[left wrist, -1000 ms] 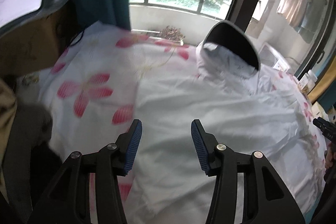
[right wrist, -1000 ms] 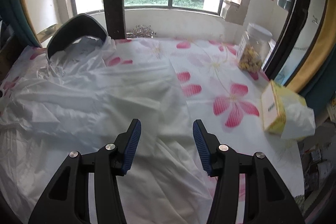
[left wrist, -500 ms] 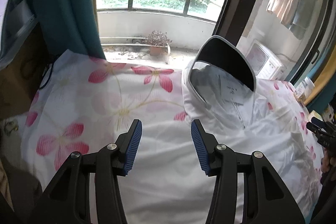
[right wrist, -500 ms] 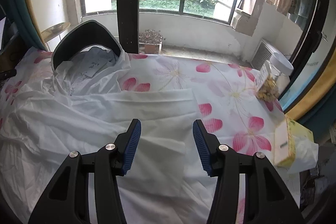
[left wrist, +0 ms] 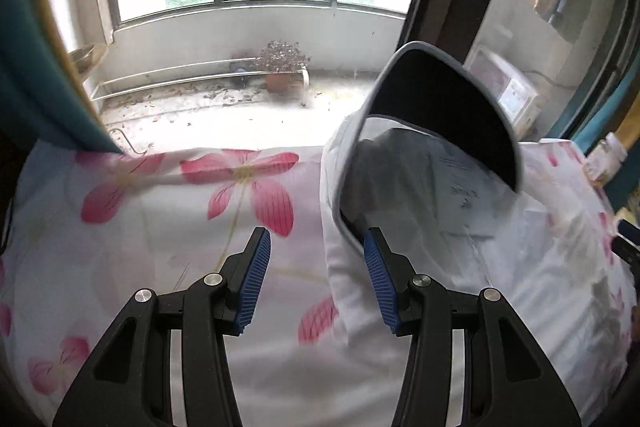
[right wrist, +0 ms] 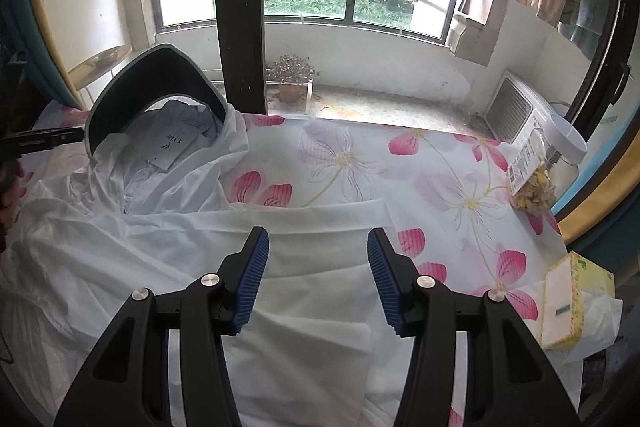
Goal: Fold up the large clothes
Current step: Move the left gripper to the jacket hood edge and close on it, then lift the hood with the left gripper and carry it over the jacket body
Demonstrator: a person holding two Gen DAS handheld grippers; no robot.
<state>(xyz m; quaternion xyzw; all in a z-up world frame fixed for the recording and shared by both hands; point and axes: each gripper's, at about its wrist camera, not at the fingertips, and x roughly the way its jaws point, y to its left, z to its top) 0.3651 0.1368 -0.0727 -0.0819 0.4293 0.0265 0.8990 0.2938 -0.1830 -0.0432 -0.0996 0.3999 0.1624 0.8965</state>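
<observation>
The white jacket [right wrist: 132, 255] lies spread on the flowered sheet [right wrist: 440, 187], hood toward the window. Left gripper [left wrist: 316, 267] hovers at the jacket's left edge, jaws apart, empty. Right gripper [right wrist: 318, 267] hovers over its folded sleeve [right wrist: 320, 219], jaws apart, empty.

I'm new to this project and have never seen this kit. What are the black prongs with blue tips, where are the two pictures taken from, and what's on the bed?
Each pair of prongs is a hand-held tool; a person carries one in each hand, with a camera looking along its fingers. One picture comes from the left tool, the other from the right tool. Both stand open and hold nothing. On the flowered sheet lies a white hooded jacket with a dark-brimmed hood. At the right are a jar and a tissue box.
</observation>
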